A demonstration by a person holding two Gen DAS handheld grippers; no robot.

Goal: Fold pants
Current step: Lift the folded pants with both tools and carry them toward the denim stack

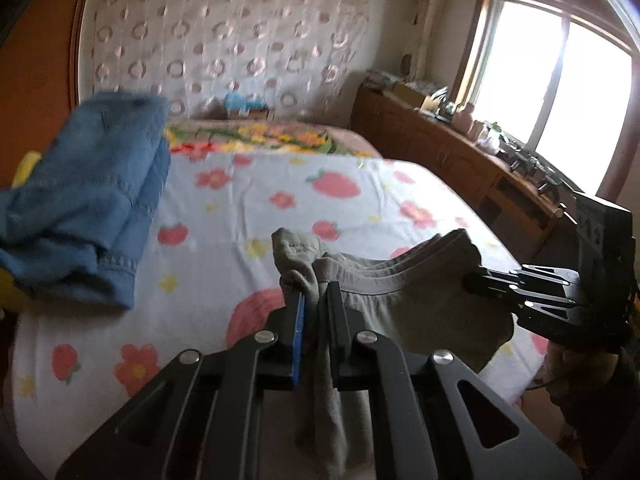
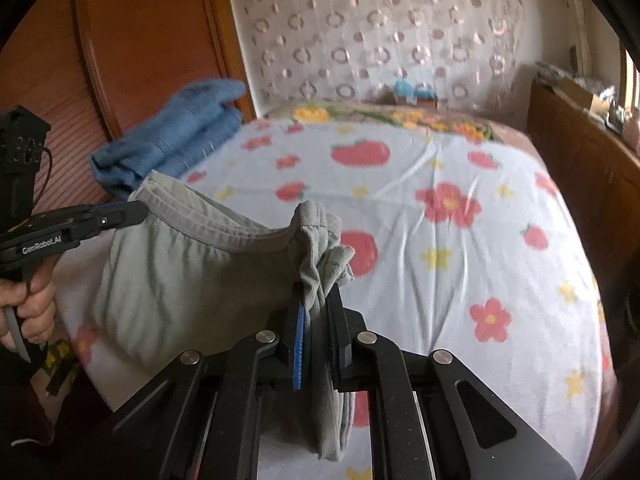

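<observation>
Grey-green pants (image 1: 404, 300) hang by their waistband between my two grippers, just above the bed. My left gripper (image 1: 316, 292) is shut on one bunched end of the waistband, with cloth trailing down between its fingers. The right gripper (image 1: 470, 280) shows at the right of the left wrist view, clamped on the other end. In the right wrist view the pants (image 2: 192, 276) sag between the right gripper (image 2: 318, 292), shut on the bunched waistband, and the left gripper (image 2: 140, 210) at the far left, held by a hand (image 2: 32, 312).
The bed (image 1: 260, 200) has a white sheet printed with strawberries and flowers. Folded blue jeans (image 1: 84, 208) lie at its left side, also blue jeans (image 2: 172, 136). A wooden headboard panel (image 2: 140, 40) stands left; a cluttered wooden cabinet (image 1: 460, 152) runs under the window (image 1: 560, 100).
</observation>
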